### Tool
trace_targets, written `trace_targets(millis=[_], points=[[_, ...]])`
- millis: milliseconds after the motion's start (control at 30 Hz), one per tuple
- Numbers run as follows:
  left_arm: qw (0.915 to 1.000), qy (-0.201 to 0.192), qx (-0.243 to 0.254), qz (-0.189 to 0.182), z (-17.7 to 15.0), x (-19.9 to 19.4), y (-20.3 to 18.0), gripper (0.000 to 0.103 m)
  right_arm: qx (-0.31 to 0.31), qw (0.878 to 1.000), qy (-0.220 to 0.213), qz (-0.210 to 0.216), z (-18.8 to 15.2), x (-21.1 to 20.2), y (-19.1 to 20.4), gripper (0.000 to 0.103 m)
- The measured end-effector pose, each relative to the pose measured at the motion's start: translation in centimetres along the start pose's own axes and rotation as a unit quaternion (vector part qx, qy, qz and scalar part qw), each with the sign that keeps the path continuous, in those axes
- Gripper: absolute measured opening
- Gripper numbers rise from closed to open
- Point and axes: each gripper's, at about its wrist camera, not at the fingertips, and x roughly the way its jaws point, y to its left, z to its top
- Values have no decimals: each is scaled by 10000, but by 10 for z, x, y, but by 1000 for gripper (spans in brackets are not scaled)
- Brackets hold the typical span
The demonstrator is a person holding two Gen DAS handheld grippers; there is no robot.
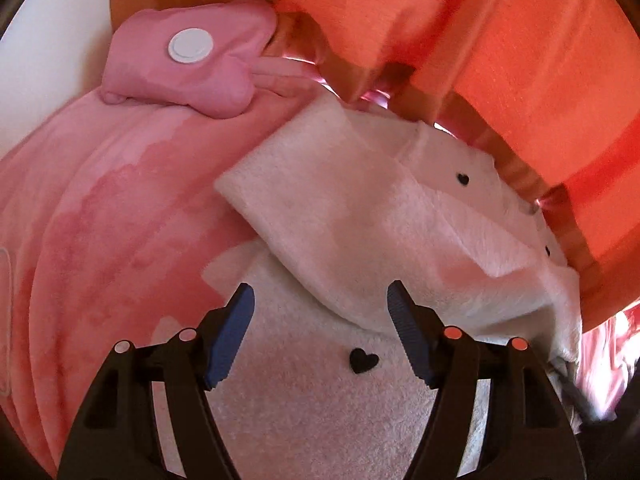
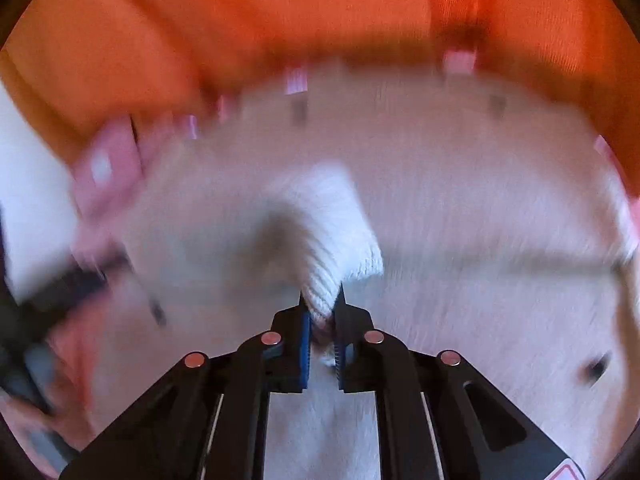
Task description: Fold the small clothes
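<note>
A small white fleece garment (image 1: 360, 240) with black heart dots lies on a pink blanket (image 1: 100, 220). One flap of it is folded over towards the left. My left gripper (image 1: 320, 304) hovers just above the white fleece with its blue pads wide apart and nothing between them. In the blurred right wrist view my right gripper (image 2: 322, 304) is shut on the ribbed white cuff (image 2: 332, 240) of the same garment (image 2: 480, 220) and holds it up off the fleece.
A folded pink cloth piece with a white round snap (image 1: 190, 46) lies at the back left on the blanket. Orange fabric (image 1: 500, 40) fills the back and right of both views. A white surface (image 1: 48, 60) shows at the far left.
</note>
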Motion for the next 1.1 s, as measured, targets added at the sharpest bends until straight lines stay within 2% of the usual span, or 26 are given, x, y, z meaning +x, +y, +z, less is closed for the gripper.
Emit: trace_targets(millis=[67,100,133,200,267,300,333,400,467,500,667,700,733,867,900,933,967,1000,1100], points=[[9999,-99,-86,-109,5,-2,3,67,-129,9977,-657,64,34,-39,-3,8],[9997,-133,-134,-172,9,0,3,67,-113,9959,-893,-81,47,-52,-13,8],[9992,-169,-213,-284,12,2,6,67,-85,9957,-900,-216,54,-51,-24,8],[9976,-132,-454,-512,16,11,15,68,74,9953,-600,-760,58,-29,-59,8],[9945,44,-734,-743,18,26,24,68,611,9924,171,-1052,44,17,-112,9],[9923,132,-907,-836,18,33,28,68,856,9901,484,-1003,34,33,-131,10],[9891,173,-1090,-976,19,39,31,68,994,9895,603,-861,28,40,-139,11],[9794,224,-1476,-1361,22,47,35,68,1326,9889,478,-472,19,40,-150,18],[9706,176,-1648,-1745,26,49,34,68,1570,9871,297,-105,14,36,-156,38],[9682,160,-1709,-1817,28,50,34,68,1725,9847,218,78,12,36,-160,54],[9623,184,-2049,-1780,35,71,34,68,2161,9740,220,648,13,47,-158,57],[9619,144,-2063,-1790,38,72,33,68,2297,9702,201,741,18,50,-157,48],[9618,113,-2043,-1820,41,74,31,66,2341,9689,158,781,22,50,-155,10],[9724,229,-1846,-1407,41,85,28,18,2073,9741,-495,753,45,6,-154,7],[9725,267,-1854,-1387,40,88,30,15,1975,9767,-543,640,47,1,-156,6],[9720,269,-1869,-1401,39,89,31,14,1816,9819,-435,303,45,7,-162,6],[9730,282,-1829,-1377,39,89,31,13,1743,9845,-168,-21,41,20,-169,6],[9749,288,-1759,-1331,39,88,30,13,1862,9812,378,-330,29,46,-181,6],[9813,243,-1538,-1128,37,85,23,13,2028,9790,194,-125,24,38,-185,5]])
